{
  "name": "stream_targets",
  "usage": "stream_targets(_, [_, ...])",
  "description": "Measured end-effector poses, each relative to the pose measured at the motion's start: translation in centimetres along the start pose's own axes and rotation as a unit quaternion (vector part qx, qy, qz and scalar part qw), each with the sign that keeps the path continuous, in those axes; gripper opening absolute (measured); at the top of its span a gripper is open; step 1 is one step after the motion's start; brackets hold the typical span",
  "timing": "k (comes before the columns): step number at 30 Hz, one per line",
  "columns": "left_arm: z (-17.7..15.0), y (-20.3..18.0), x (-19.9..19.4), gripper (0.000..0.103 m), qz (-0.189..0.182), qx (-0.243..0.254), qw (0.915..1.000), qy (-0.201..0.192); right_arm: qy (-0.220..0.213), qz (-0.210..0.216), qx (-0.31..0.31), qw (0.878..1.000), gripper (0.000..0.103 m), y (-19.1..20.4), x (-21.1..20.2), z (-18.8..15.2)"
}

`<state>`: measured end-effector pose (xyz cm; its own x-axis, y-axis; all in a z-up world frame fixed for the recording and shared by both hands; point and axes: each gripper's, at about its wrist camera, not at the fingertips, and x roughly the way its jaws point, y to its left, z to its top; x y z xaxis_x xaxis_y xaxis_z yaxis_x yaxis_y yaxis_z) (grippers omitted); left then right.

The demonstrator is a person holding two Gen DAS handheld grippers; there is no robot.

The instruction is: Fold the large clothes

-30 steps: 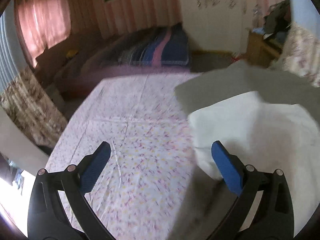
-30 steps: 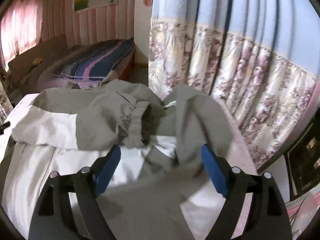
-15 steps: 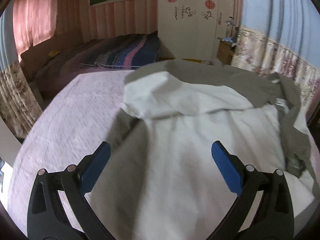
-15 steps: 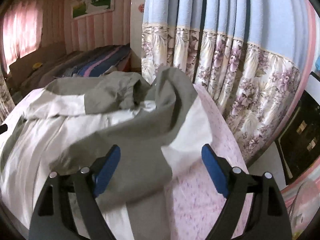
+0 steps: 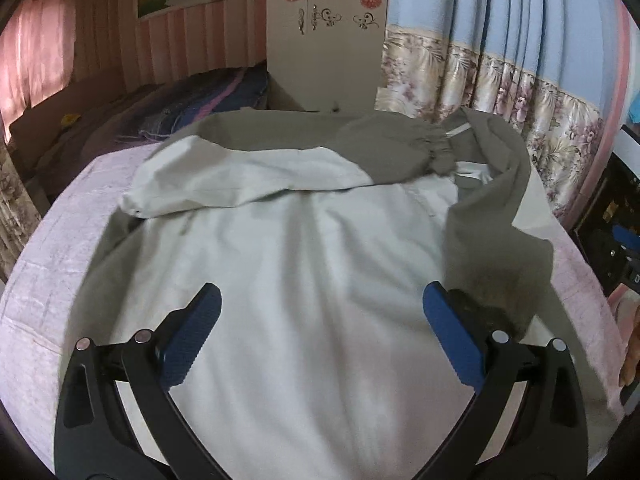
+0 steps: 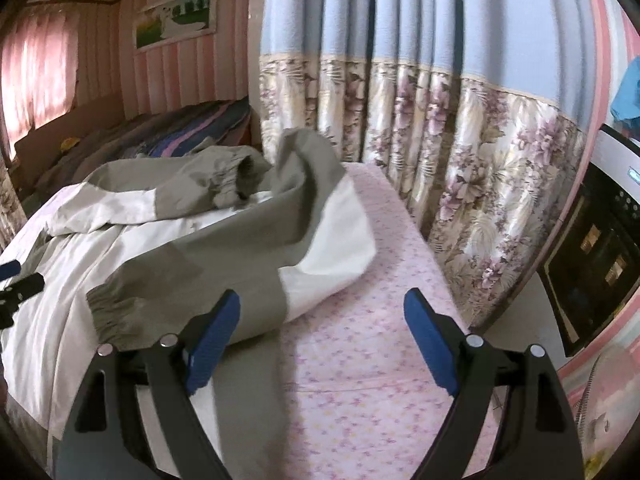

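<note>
Both my left gripper (image 5: 322, 326) and right gripper (image 6: 322, 330) are hanging wide, gripping nothing — the white-and-olive jacket (image 5: 304, 264) is lying rumpled mid-frame on the pink bedsheet (image 6: 360, 356), sleeves folded across.

A pink flowered sheet (image 6: 360, 360) covers the bed. Just beside it on the right hangs a curtain (image 6: 420, 92), blue above and floral below. A second bed with a striped blanket (image 5: 208, 100) stands along the pink striped wall (image 5: 116, 40), under a landscape picture (image 6: 176, 16). A white wardrobe (image 5: 328, 40) bearing red flower stickers stands in the corner.
</note>
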<state>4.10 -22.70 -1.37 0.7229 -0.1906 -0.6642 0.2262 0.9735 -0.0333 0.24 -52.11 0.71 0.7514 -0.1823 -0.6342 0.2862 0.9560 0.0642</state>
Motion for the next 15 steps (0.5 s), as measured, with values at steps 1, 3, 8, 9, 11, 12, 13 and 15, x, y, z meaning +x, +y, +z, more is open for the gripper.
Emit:
stream_targets(1, [0.1, -0.6, 0.1, 0.1, -0.001, -0.003, 1.0, 0.001, -0.001, -0.003, 0.001, 1.0, 0.085, -0.5, 0.0, 0.1])
stream_targets(3, [0.2, -1.8, 0.6, 0.1, -0.008, -0.014, 0.9998, 0.008, 0.0, -0.008, 0.0, 1.0, 0.085, -1.2, 0.1, 0.2])
stream_targets(8, [-0.1, -5.1, 1.5, 0.1, -0.027, -0.033, 0.9988, 0.023, 0.003, -0.015, -0.003, 1.0, 0.085, -2.6, 0.4, 0.2])
stream_targets(9, [-0.2, -5.7, 1.8, 0.1, -0.038, -0.031, 0.9985, 0.027, 0.004, -0.015, -0.003, 1.0, 0.085, -2.7, 0.4, 0.2])
stream_targets(11, [-0.5, -7.1, 2.4, 0.1, -0.055, -0.015, 0.9978, 0.033, 0.006, -0.015, -0.001, 1.0, 0.085, -3.0, 0.6, 0.1])
stream_targets(12, [-0.6, -7.8, 2.9, 0.099, -0.064, -0.007, 0.9971, 0.041, 0.007, -0.015, 0.0, 1.0, 0.085, -3.1, 0.7, 0.1])
stream_targets(13, [-0.6, -8.3, 3.4, 0.097, -0.07, -0.004, 0.9964, 0.047, 0.008, -0.015, 0.0, 1.0, 0.085, -3.1, 0.7, 0.1])
stream_targets(15, [-0.8, -9.0, 4.6, 0.08, -0.089, 0.007, 0.994, 0.063, 0.009, -0.015, 0.001, 1.0, 0.085, -3.2, 0.7, 0.1])
